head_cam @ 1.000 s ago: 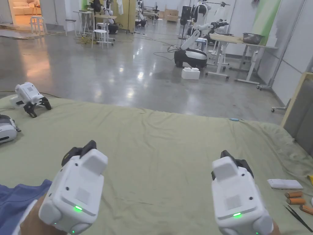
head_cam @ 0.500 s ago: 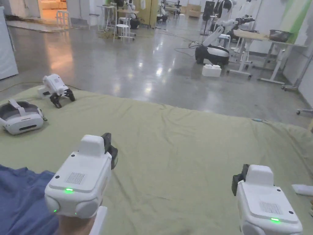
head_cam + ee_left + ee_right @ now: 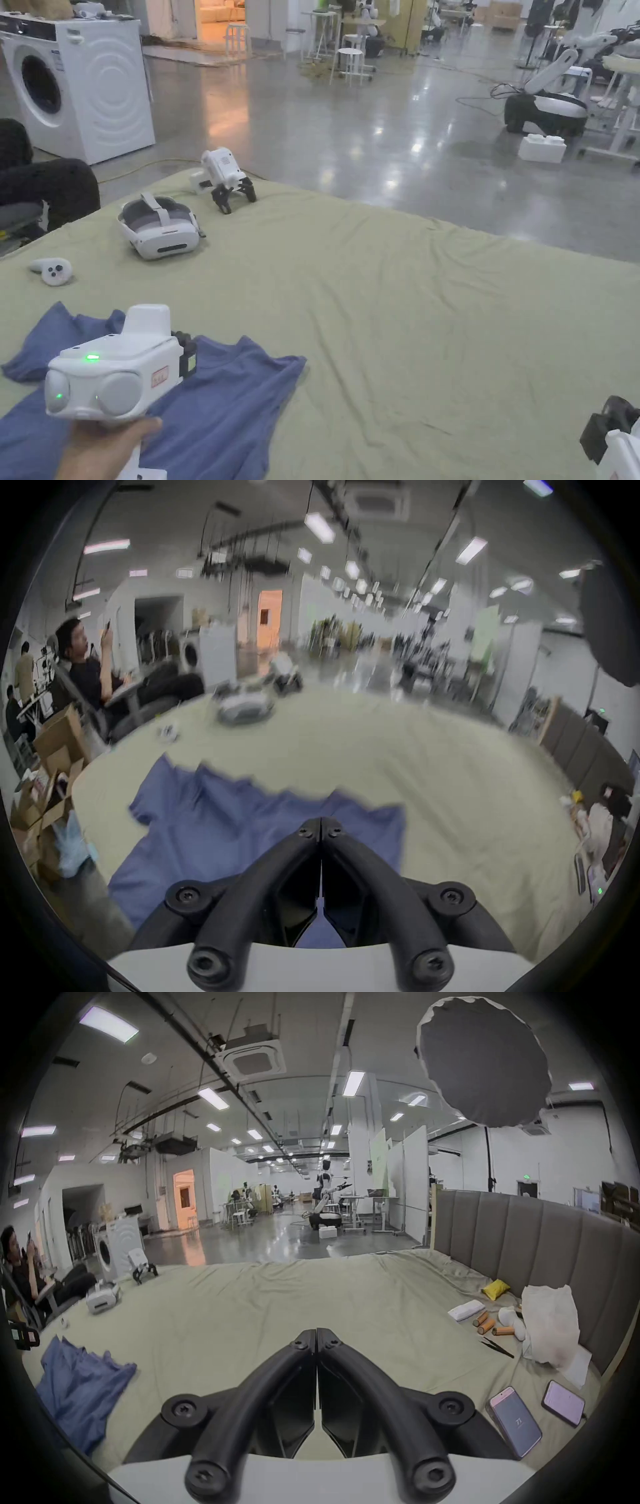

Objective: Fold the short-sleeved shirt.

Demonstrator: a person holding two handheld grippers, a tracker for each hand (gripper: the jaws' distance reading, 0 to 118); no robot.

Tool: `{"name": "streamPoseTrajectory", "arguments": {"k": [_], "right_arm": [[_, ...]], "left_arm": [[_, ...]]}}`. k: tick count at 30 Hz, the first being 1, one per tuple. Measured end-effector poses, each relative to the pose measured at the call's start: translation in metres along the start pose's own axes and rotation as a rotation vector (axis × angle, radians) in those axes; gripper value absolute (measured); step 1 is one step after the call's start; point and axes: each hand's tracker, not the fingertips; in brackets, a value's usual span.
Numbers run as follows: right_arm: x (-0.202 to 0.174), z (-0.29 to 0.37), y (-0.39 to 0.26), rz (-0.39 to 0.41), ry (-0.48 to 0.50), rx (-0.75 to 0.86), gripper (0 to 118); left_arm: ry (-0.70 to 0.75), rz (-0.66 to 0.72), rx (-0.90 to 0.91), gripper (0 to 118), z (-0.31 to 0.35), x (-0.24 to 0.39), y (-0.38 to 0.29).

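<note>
Green sheet (image 3: 406, 300) covers a wide bed in a large hall with a shiny floor, and one washing machine (image 3: 81, 94) stands at the far left. At the near left of the bed lies one blue short-sleeved shirt (image 3: 231, 400), crumpled and not spread, with no fold made as far as I can judge; so the task is at its very beginning, and flattening, folding the sleeves and folding the body are all left to do. The left gripper (image 3: 320, 830) hangs over the shirt with its jaws pressed together on nothing, the cloth lying below them. The right gripper (image 3: 316, 1338) is at the near right, well apart from the shirt, over bare sheet, and its jaws are also closed and empty. Counting the other things: one white headset (image 3: 159, 228) and one small controller (image 3: 53, 270) on the far left of the bed, one spare gripper (image 3: 226, 178) just behind the headset, two phones (image 3: 516, 1421) at the near right, three orange cylinders (image 3: 486, 1326) farther right, and one seated person (image 3: 24, 1269) beside the bed on the left.
</note>
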Motion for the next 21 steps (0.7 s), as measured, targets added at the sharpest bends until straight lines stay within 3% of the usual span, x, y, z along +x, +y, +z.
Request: {"name": "streamPoseTrajectory", "arguments": {"k": [4, 6, 7, 10, 11, 15, 16, 18, 21], "right_arm": [[-0.013, -0.004, -0.010, 0.043, 0.026, -0.025, 0], [-0.018, -0.005, -0.015, 0.051, 0.036, -0.040, 0], [-0.020, -0.006, -0.017, 0.059, 0.039, -0.046, 0], [-0.025, -0.010, -0.022, 0.080, 0.046, -0.064, 0], [-0.026, -0.011, -0.024, 0.086, 0.048, -0.070, 0], [-0.027, -0.013, -0.026, 0.104, 0.043, -0.083, 0], [-0.026, -0.014, -0.027, 0.107, 0.043, -0.087, 0], [-0.025, -0.015, -0.028, 0.117, 0.040, -0.094, 0], [-0.024, -0.014, -0.030, 0.125, 0.033, -0.097, 0]], "left_arm": [[0.038, -0.010, -0.252, 1, -0.039, -0.040, -0.016], [0.010, -0.041, -0.315, 9, -0.052, -0.049, -0.023], [0.016, -0.067, -0.351, 27, -0.046, -0.042, -0.027], [0.001, -0.082, -0.385, 101, -0.051, -0.031, -0.037], [0.014, -0.080, -0.396, 110, -0.044, -0.026, -0.033], [0.000, -0.105, -0.479, 108, -0.068, -0.026, -0.052], [-0.007, -0.137, -0.514, 94, -0.070, -0.022, -0.057], [0.000, -0.187, -0.465, 85, -0.066, -0.012, -0.064], [-0.006, -0.229, -0.397, 36, -0.052, -0.002, -0.063]]}}
